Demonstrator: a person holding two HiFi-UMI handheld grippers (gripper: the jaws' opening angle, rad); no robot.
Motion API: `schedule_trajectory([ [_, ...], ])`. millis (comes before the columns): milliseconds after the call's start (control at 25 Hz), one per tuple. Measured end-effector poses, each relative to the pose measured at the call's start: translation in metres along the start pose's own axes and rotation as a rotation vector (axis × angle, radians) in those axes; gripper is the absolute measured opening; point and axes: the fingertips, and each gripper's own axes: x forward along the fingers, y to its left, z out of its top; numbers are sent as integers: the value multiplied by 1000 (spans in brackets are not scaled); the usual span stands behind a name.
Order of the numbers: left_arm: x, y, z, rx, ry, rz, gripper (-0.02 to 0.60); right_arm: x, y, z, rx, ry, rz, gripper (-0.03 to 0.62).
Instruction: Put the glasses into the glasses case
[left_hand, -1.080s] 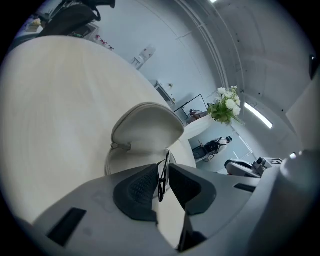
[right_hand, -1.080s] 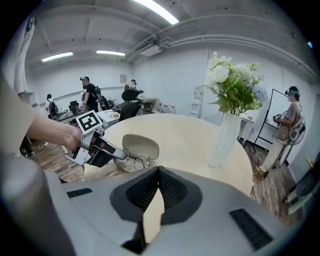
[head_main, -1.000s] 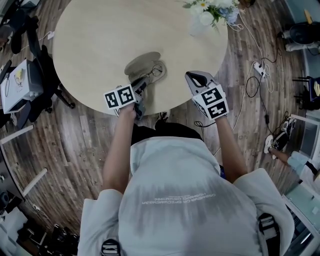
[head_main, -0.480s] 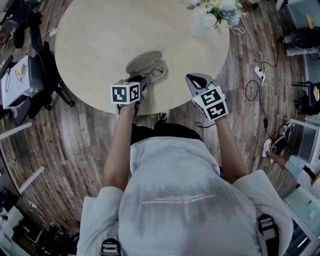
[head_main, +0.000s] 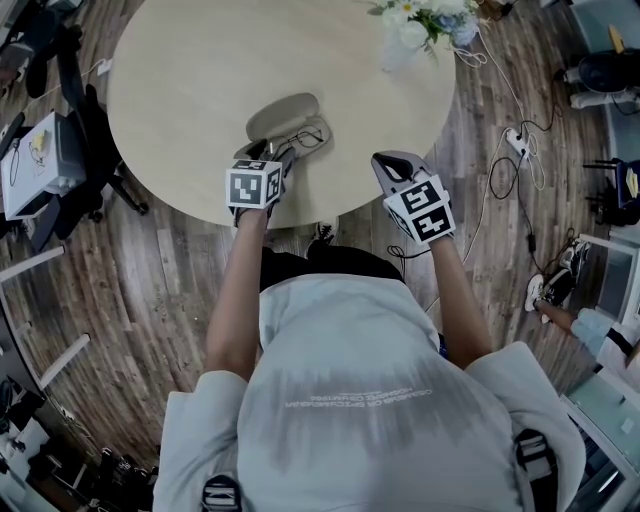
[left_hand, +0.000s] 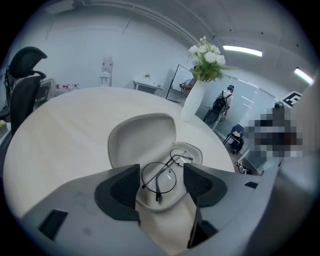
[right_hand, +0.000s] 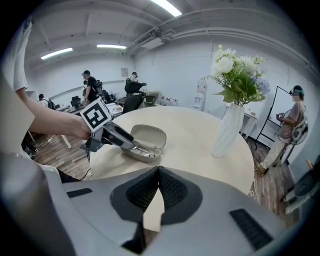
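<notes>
The beige glasses case (left_hand: 143, 136) lies open on the round table (head_main: 190, 80), its lid tipped back. Thin round wire glasses (left_hand: 161, 173) rest in its lower shell, one lens toward me and one further in. My left gripper (left_hand: 161, 184) stands open right over them; its jaws have just been opening, and the dark pads (left_hand: 124, 186) sit either side of the near lens without pressing it. In the head view that left gripper (head_main: 283, 158) points at the case (head_main: 287, 120) near the table's front edge. My right gripper (right_hand: 159, 170) is shut on nothing, a hand's width to the right (head_main: 393, 165).
A white vase of flowers (right_hand: 228, 127) stands at the table's far right (head_main: 415, 30). Office chairs (head_main: 80, 130) crowd the left side. Cables and a power strip (head_main: 515, 140) lie on the wooden floor to the right. People stand in the background (right_hand: 89, 85).
My left gripper has rolled at the wrist, its marker cube turning, and its jaws have opened. The glasses it held now lie loose in the case. The right gripper has stayed put.
</notes>
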Motion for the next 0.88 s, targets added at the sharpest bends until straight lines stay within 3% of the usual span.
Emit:
schedule_trajectory([
  [240,-22,6,31,35,-169,7,268,-6,-9,1,21,-24,-41,2],
  [440,-56,11,51,104,-227,18,256,-15,-20,21,5,-59,-98,2],
  [600,-90,23,74,162,-268,47,94,-29,-30,61,-52,-140,-153,2],
  [720,-112,29,92,181,-294,34,61,-45,-37,98,-61,-204,-201,2],
  [880,-138,29,123,269,-338,16,21,-72,-46,147,-47,-303,-269,2],
])
